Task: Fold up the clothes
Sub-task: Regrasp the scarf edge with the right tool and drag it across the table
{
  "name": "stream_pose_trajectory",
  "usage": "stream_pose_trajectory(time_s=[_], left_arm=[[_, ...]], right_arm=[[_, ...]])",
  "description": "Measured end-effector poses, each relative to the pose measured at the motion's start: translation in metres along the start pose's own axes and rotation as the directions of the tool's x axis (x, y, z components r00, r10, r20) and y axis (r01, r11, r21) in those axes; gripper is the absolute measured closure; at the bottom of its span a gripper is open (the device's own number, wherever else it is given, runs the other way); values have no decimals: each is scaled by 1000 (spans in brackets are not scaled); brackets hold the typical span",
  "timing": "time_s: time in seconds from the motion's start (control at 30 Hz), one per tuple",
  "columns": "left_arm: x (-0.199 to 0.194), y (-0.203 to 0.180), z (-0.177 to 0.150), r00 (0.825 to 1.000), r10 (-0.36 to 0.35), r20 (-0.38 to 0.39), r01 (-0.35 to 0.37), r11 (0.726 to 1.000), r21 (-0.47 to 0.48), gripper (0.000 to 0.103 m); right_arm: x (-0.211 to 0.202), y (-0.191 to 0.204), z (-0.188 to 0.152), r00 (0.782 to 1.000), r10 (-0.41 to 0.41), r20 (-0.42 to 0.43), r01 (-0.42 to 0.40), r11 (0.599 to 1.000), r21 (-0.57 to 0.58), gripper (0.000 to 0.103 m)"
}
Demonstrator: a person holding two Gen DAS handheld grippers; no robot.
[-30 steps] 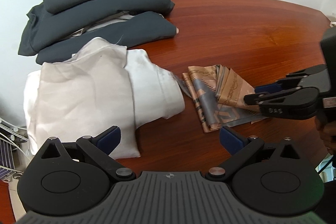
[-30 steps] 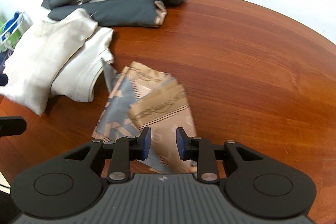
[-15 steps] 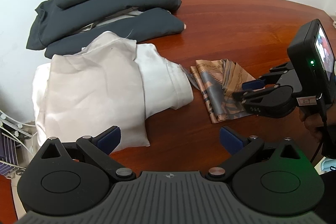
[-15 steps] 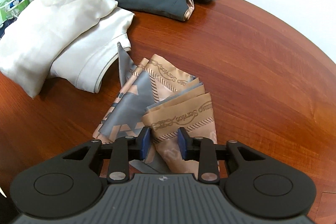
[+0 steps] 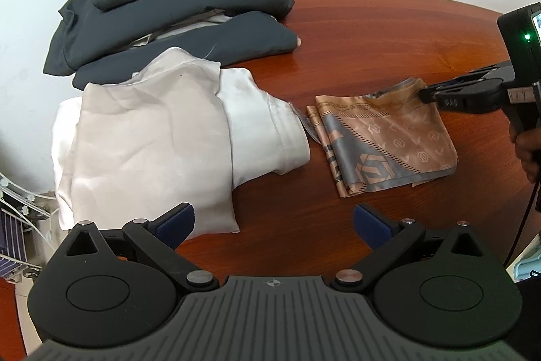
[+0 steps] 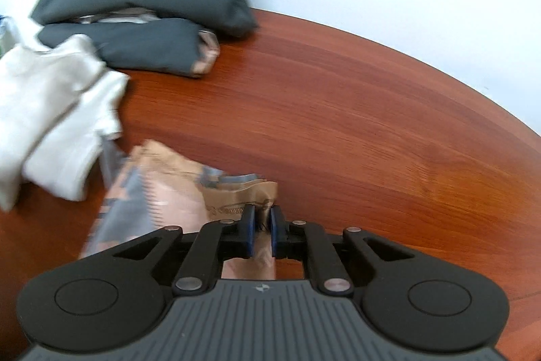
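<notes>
Right gripper (image 6: 260,227) has just closed in, then eased slightly. Its fingers now pinch the far corner layers of the tan-and-grey patterned silky scarf (image 5: 382,137); fabric is visible between the blue pads. A second ago the scarf lay as a bunched, narrower fold. Now the top flap is pulled out toward the right of the left wrist view, lying flatter and wider on the reddish-brown wooden tabletop (image 5: 389,39), centre-right, just beside the cream folded garment (image 5: 152,141). Left gripper (image 5: 274,222) hovers with fingers spread wide, holding nothing. My read: it's re-spreading or squaring the scarf, and the fold isn't finished. Stack of dark grey folded clothes (image 5: 182,5), upper left, untouched.
</notes>
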State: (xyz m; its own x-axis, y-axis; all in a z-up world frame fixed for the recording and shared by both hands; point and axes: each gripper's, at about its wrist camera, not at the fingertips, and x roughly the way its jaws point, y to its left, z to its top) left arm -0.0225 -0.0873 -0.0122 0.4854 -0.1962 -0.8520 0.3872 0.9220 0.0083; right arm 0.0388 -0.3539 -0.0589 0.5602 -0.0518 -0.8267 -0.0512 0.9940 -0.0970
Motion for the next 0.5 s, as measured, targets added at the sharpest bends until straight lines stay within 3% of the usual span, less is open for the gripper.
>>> stream_pose_trajectory(time_s=[0.13, 0.5], left_arm=[[-1, 1, 0, 1000, 1, 2, -1, 1000, -5, 2], [-2, 4, -2, 1000, -4, 5, 4, 1000, -7, 2]], right_arm=[[0, -8, 0, 1000, 0, 3, 0, 1000, 28, 70], [-5, 28, 7, 993, 119, 2, -118, 993, -29, 70]])
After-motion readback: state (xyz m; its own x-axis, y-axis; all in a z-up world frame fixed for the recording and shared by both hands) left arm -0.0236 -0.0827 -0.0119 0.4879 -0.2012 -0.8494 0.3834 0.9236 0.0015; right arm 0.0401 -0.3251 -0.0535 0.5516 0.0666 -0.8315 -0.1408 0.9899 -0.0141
